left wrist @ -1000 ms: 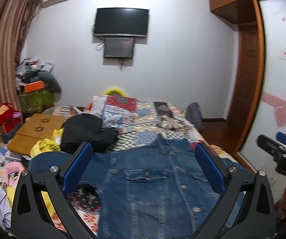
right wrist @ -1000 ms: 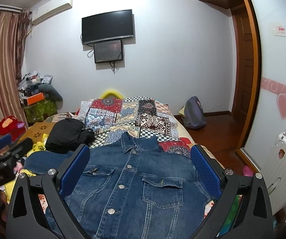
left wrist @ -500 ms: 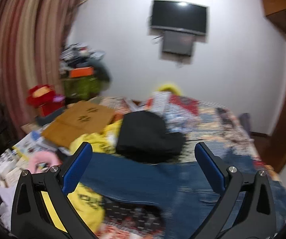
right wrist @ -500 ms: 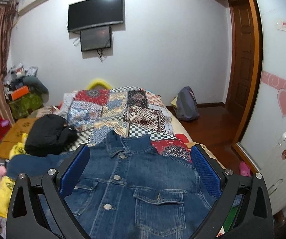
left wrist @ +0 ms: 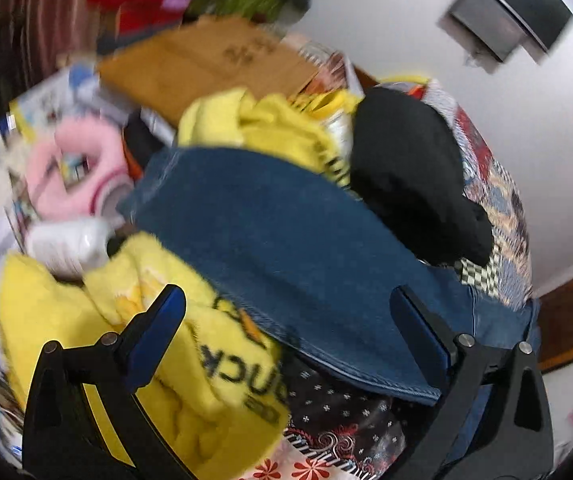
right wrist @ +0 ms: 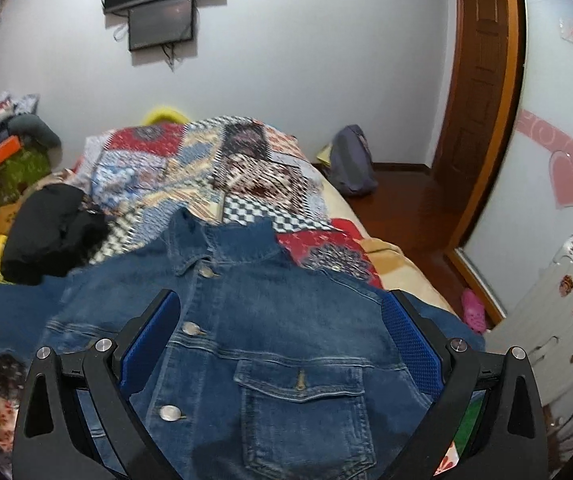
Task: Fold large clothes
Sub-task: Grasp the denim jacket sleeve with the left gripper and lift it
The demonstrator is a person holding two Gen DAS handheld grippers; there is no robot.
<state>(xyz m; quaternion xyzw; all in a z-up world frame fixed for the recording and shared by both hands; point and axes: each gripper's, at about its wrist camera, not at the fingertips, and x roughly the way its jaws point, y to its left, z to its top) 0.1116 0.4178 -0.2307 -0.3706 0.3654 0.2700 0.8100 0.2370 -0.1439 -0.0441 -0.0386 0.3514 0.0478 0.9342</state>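
Observation:
A blue denim jacket [right wrist: 270,320] lies face up on the patchwork bedspread [right wrist: 206,168], collar toward the far wall, buttons down its front. Its left sleeve [left wrist: 286,248] stretches out sideways over yellow cloth. My left gripper [left wrist: 286,320] is open and hovers low over that sleeve, tilted, nothing between its blue pads. My right gripper [right wrist: 278,328] is open above the jacket's chest, near the breast pocket [right wrist: 306,404]. The jacket's lower hem is hidden below both views.
A black garment [right wrist: 50,232] lies left of the collar. Yellow printed cloth [left wrist: 158,352], a pink plush item [left wrist: 74,172] and a brown board [left wrist: 206,60] crowd the bed's left side. A white suitcase [right wrist: 558,320], a backpack [right wrist: 350,164] and a wooden door stand at right.
My left gripper swung left and dipped down from the jacket's front to its outstretched sleeve, with blur. My right gripper lowered closer over the jacket's chest. Both stayed open.

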